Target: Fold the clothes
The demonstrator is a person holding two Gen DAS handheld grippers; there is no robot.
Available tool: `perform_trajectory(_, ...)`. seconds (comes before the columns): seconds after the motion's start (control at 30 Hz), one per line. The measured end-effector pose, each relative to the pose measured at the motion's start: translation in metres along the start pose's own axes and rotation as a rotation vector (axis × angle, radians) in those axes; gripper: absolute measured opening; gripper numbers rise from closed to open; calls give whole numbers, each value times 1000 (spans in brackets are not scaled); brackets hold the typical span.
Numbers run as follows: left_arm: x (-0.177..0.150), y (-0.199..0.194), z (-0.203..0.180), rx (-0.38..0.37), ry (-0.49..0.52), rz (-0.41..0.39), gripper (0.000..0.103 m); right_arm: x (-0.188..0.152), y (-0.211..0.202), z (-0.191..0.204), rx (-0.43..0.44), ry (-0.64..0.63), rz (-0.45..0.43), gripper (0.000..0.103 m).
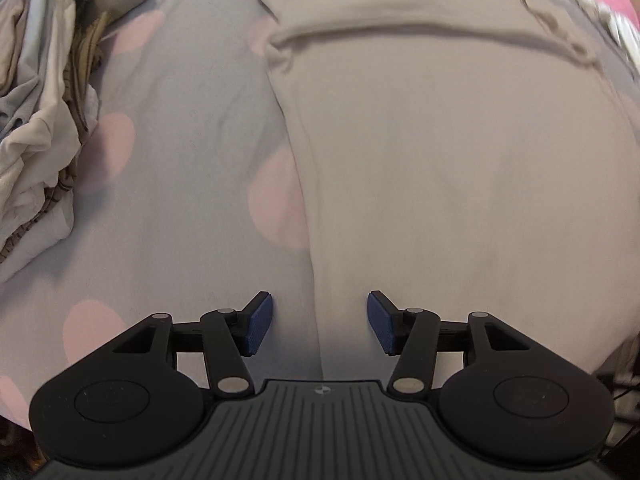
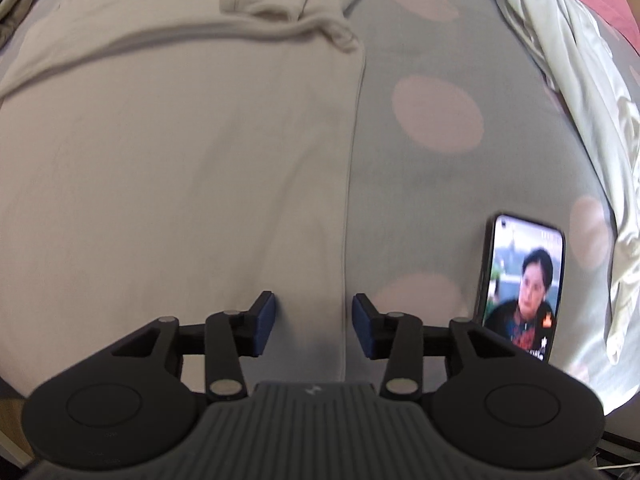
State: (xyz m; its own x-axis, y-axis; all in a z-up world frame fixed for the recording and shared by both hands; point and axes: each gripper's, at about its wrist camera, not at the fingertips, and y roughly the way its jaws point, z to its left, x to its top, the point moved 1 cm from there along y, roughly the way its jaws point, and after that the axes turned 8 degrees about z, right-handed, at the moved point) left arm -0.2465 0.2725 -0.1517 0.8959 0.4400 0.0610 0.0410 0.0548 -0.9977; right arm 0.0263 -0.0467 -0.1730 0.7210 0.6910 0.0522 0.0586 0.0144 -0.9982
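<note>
Both grippers, left (image 1: 320,322) and right (image 2: 314,326), gaped wide over the shirt (image 1: 440,180) edges; phone (image 2: 520,284) at lower right risked getting snagged.

Both views are evenly and softly lit, without hard shadows; only a faint dark patch falls on the cloth just ahead of each gripper. Fisheye bulge bends everything toward the rims, with black corners at 7 and 5 o'clock. Slight blur softens the fabric, and the lit phone screen (image 2: 520,284) glows at 4 o'clock.

Home bedroom: polka-dot bedsheet (image 1: 180,160), laundry pile (image 1: 36,120), rumpled duvet (image 2: 580,100), phone (image 2: 520,284) playing vid.
</note>
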Motion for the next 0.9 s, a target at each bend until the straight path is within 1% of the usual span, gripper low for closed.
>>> perform_trajectory(0.07,-8,2,-5,26,20,23,54,-11,3,-1,-14,-8,19,53)
perform_trajectory(0.13,-16,3,-7,31,5,49,54,-19,6,-4,-18,3,63,57)
perform_trajectory(0.23,-27,2,-7,27,-24,75,53,-30,8,-4,-18,0,90,56)
perform_trajectory(0.27,-30,1,-7,24,-34,78,50,-32,8,-3,-17,-8,94,53)
perform_trajectory(0.3,-33,0,-8,16,-36,81,43,-35,7,0,-15,-20,97,46)
perform_trajectory(0.33,-36,-1,-9,6,-34,82,39,-37,6,2,-13,-28,96,37)
perform_trajectory(0.37,-39,-2,-11,-3,-33,84,27,-38,3,2,-10,-29,90,33)
perform_trajectory(0.4,-41,-3,-13,-12,-26,84,16,-38,-1,1,-6,-24,83,19)
perform_trajectory(0.43,-43,-4,-15,-20,-19,78,12,-38,-5,-1,-3,-20,75,10)
perform_trajectory(0.47,-45,-7,-17,-21,-12,70,6,-38,-9,-2,1,-15,67,8)
perform_trajectory(0.5,-46,-9,-18,-19,-3,63,3,-38,-13,-3,5,-10,60,7)
perform_trajectory(0.6,-47,-22,-13,-44,-21,35,2,-37,-25,-8,17,3,37,6)
perform_trajectory(0.77,-41,-59,1,-92,-106,-35,2,-36,-45,-15,36,26,-1,5)
perform_trajectory(0.8,-39,-69,1,-95,-113,-51,2,-36,-49,-16,40,31,-8,5)
perform_trajectory(0.9,-23,-91,-1,-69,-83,-90,2,-36,-61,-20,51,44,-31,5)
